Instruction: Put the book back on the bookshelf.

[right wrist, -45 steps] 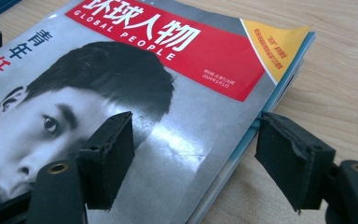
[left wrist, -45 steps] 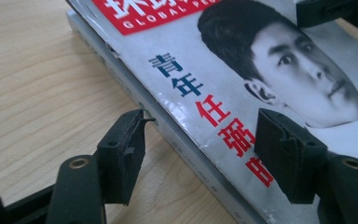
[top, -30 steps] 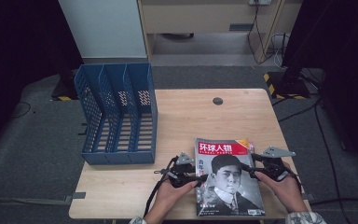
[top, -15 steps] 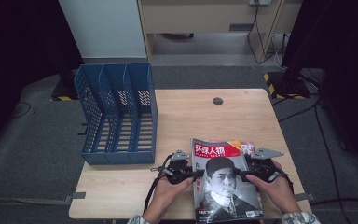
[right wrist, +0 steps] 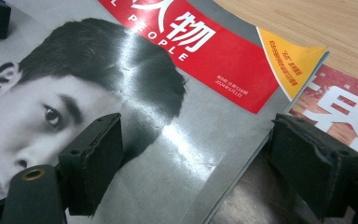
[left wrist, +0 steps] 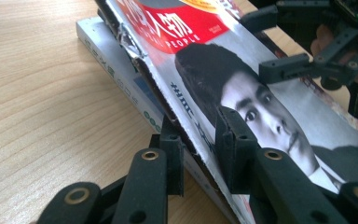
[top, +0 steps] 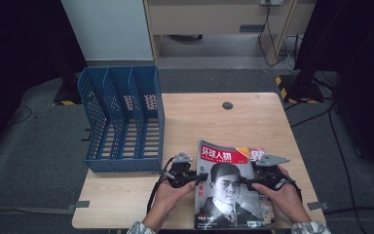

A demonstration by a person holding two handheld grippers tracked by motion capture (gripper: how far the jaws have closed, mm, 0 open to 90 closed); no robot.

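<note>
The glossy magazine with a black-and-white portrait cover and red title band (top: 226,187) now sits lifted off the stack at the table's near edge, nearer the person than before. The left gripper (left wrist: 200,144) pinches its spine edge; the right gripper (right wrist: 191,168), jaws wide, straddles its opposite edge. The books beneath are mostly hidden.

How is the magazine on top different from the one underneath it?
The top magazine has a grey cover with a black-and-white face and a red title band; the lower magazine shows a reddish cover with big white letters. The top magazine is tilted up along one edge between the left gripper jaws, while the lower magazine lies flat on the table. The top one shows fully; the lower one mostly hides beneath it. Both have glossy covers.
</note>
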